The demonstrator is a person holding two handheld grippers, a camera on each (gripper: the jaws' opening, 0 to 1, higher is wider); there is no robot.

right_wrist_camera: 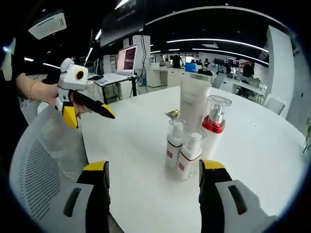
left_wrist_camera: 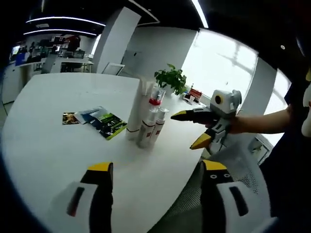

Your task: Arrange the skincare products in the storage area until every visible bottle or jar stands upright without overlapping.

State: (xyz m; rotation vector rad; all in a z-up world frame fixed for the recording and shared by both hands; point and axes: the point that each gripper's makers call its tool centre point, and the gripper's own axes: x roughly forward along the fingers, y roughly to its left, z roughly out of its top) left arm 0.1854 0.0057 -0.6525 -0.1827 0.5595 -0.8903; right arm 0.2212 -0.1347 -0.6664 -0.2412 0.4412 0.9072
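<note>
The upright bottles (right_wrist_camera: 192, 133) stand straight ahead of the right gripper (right_wrist_camera: 153, 182), the nearer one; both it and the left gripper (left_wrist_camera: 153, 182) gape empty.

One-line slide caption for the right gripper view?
Four skincare bottles stand upright in a cluster on the white table, ahead of the open right gripper; the left gripper hovers over a mesh chair.

My white counter (left_wrist_camera: 58, 150) carries four upright bottles (right_wrist_camera: 192, 138) clustered together, with leaflets (left_wrist_camera: 95, 120) lying flat nearby.
</note>
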